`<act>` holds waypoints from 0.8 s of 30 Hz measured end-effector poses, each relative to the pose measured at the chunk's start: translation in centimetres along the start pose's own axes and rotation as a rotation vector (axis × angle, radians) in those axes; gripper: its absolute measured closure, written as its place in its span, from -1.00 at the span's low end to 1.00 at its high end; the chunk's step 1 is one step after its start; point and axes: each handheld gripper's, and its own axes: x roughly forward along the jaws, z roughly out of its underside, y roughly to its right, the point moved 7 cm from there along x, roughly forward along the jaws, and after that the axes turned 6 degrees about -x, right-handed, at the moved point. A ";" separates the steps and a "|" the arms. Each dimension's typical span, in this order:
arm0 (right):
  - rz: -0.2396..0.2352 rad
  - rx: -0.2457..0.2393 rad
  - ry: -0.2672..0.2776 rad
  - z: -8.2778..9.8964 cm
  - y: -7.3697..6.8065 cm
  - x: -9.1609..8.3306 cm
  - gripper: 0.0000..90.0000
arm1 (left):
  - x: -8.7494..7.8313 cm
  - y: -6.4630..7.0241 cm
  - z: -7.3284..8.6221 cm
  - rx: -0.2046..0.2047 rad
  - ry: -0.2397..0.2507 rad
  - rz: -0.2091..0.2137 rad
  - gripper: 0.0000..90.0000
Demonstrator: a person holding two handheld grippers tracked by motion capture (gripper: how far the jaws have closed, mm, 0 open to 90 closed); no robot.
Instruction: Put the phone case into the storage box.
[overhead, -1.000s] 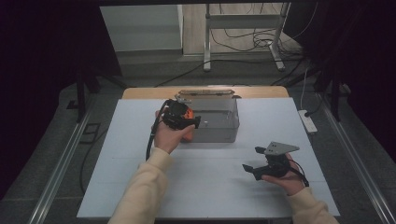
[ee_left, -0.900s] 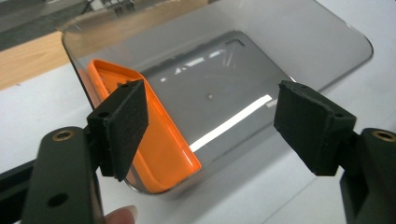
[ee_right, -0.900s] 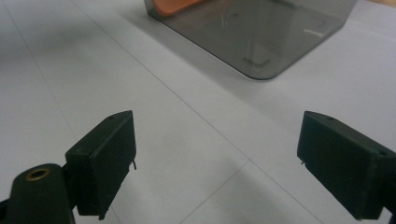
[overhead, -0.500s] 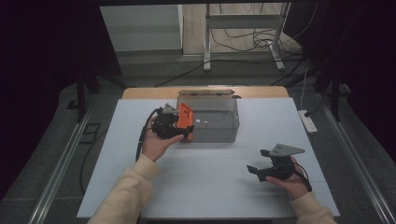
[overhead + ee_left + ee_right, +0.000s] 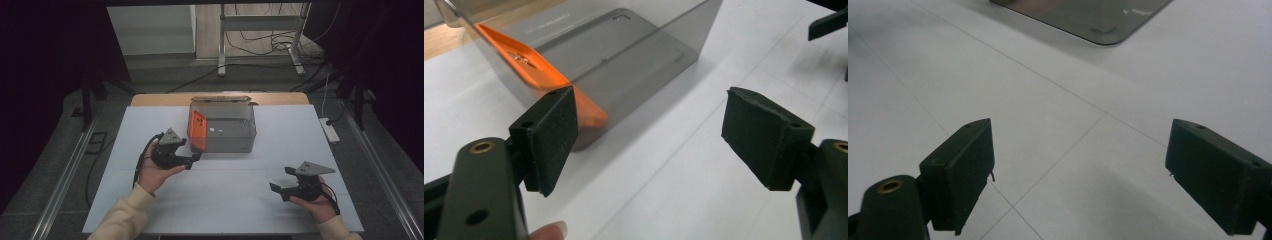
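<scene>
Hovering by the bin (image 5: 222, 131), L gripper (image 5: 192, 159) fingers wide, empty, just been opening; R gripper (image 5: 282, 186) wide, empty. Risk: orange card (image 5: 196, 131) slides flat if bin's nudged.

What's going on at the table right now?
A person holds a gripper in each hand over a white table. The left gripper sits just in front of a smoky clear box, its jaws open with nothing between them and just opening wider. An orange card leans inside the box against its left wall. The right gripper is open too, holding nothing, off toward the near right.
</scene>
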 end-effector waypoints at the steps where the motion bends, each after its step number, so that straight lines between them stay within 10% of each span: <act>1: 0.001 0.002 -0.001 0.0 0.0 -0.1 -0.72 | -0.3 0.1 0.4 -0.003 0.002 0.002 -0.49; 11: 0.045 -0.040 -0.003 0.3 0.2 -0.6 -0.72 | -3.2 -0.4 5.1 -0.042 0.022 -0.008 -0.51; 24: 0.080 -0.017 -0.006 1.4 1.9 -0.8 -0.72 | -2.9 -2.2 8.9 -0.055 0.020 -0.023 -0.51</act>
